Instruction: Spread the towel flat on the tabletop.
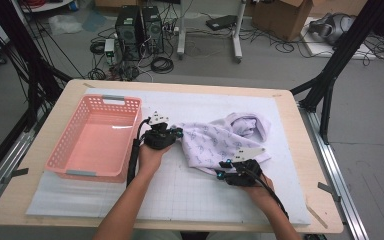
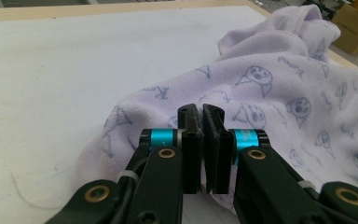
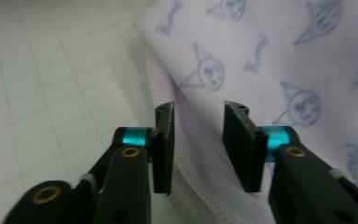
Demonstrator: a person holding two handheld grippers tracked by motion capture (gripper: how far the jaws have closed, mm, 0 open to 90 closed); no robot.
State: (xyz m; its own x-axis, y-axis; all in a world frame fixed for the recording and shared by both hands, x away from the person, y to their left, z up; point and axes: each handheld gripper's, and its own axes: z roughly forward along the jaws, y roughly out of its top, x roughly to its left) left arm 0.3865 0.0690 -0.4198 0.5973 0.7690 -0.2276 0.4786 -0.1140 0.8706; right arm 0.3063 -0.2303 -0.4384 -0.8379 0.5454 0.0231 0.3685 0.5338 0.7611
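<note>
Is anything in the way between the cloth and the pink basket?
Nothing visible is. The purple cloth lies on the white mat right of the pink basket, with just bare mat between them. The left gripper is shut on the cloth's edge nearest the basket.

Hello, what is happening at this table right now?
A person works on a lilac printed towel lying crumpled on the white mat, using a gripper in each hand. The left gripper is shut on the towel's left edge. The right gripper has its jaws apart around the towel's near hem, not yet pinching it. A pink plastic basket sits to the left with nothing inside.
</note>
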